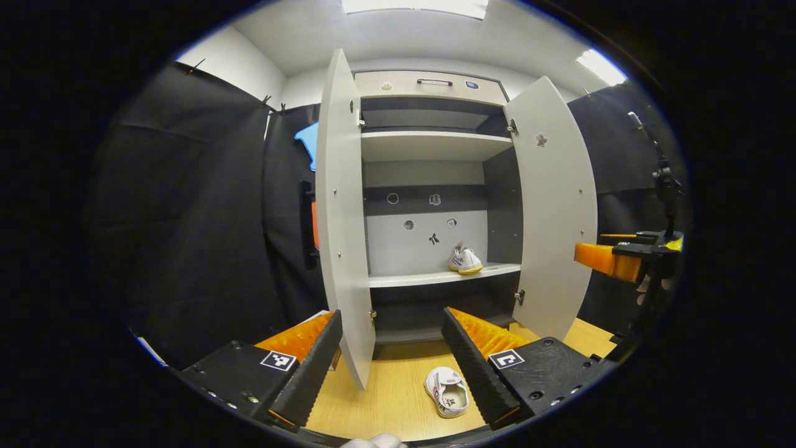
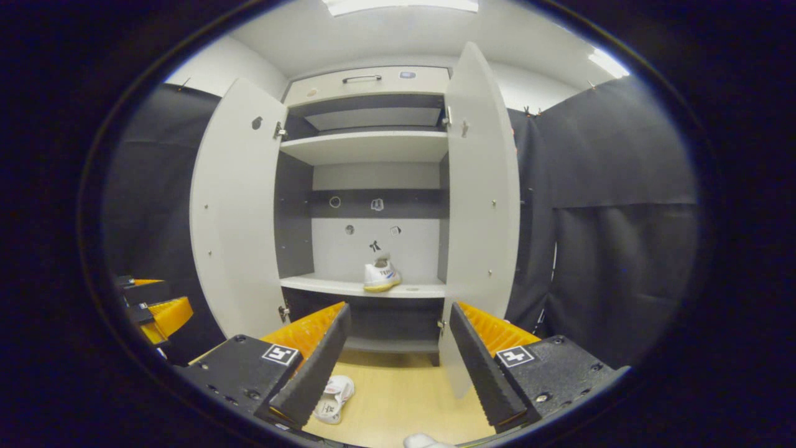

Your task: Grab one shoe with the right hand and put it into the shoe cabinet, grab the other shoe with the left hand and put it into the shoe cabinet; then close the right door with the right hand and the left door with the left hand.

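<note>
Now both my tongs, left gripper [image 1: 392,367] and right gripper [image 2: 398,367], gape wide, holding nothing; near shoe [image 1: 446,391] lies on the floor [image 1: 398,398], far shoe [image 1: 465,261] shelved between open doors.

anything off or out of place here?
One shoe lies on the wooden floor before the cabinet, while its mate stands on a shelf inside. Both doors hang open. Nothing looks damaged.
</note>
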Available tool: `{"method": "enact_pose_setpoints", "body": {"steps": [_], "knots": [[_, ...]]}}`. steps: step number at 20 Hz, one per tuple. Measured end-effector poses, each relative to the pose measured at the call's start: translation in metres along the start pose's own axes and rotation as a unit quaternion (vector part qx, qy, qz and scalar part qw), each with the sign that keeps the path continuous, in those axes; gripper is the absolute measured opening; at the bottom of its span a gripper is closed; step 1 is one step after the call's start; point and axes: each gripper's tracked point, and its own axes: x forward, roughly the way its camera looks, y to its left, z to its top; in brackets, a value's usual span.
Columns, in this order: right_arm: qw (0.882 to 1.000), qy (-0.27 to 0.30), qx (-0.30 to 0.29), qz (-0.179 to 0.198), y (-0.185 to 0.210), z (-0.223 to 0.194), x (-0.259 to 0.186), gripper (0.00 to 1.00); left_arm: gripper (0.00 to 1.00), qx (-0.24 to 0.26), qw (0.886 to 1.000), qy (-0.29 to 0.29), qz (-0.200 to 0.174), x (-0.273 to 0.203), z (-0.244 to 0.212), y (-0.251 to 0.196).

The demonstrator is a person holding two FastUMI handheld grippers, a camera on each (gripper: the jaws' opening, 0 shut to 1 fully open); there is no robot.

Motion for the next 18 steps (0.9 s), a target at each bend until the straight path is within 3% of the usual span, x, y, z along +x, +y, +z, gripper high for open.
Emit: {"method": "enact_pose_setpoints", "body": {"steps": [3,11,18], "knots": [[1.0,0.018,0.003,-0.021,-0.013,-0.004,-0.004,1.0,0.97,-0.009,0.999,0.029,-0.044,0.015,-0.038,-0.028],[0.997,0.07,-0.01,-0.04,-0.029,-0.035,-0.014,1.0,0.97,-0.004,0.983,0.176,-0.057,0.059,-0.203,-0.065],[0.992,0.112,-0.035,-0.055,-0.027,-0.072,-0.011,1.0,0.97,0.024,0.967,0.247,-0.062,0.109,-0.301,-0.078]]}}
